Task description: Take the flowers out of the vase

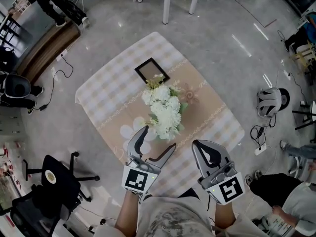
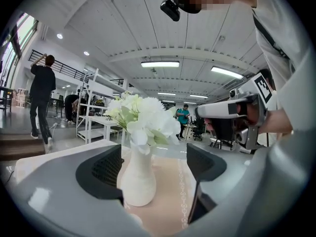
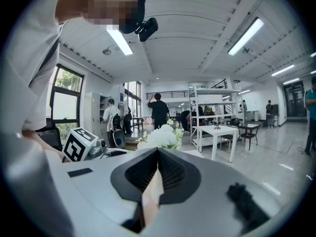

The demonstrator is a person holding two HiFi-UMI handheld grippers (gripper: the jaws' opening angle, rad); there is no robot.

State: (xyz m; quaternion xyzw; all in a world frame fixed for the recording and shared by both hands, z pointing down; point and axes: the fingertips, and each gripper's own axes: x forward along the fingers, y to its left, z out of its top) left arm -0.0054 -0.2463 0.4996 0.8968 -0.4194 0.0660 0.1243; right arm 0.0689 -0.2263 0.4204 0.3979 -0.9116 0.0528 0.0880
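I see the left gripper (image 1: 159,138) low over the near edge of the table (image 1: 101,90), its jaws standing wide apart. In the left gripper view the white vase (image 2: 138,180) stands upright on the beige runner (image 2: 170,191) in the gap between those jaws, closer to the left-hand pad (image 2: 101,169). I see neither pad pressing on it. The flowers (image 1: 163,110), a bunch of white blooms with pale green leaves, are all in the vase. From the head view they hide the vase beneath them, and they sit near the middle of the checked tablecloth, with the left gripper's tips at their near side. The right gripper (image 1: 197,146) hangs just beside the left one, off to the right of the bouquet and apart from it. Its jaws are closed together with nothing between them. In the right gripper view the blooms show beyond the closed tips. A dark picture frame (image 1: 151,70) lies flat on the cloth on the far side of the flowers.
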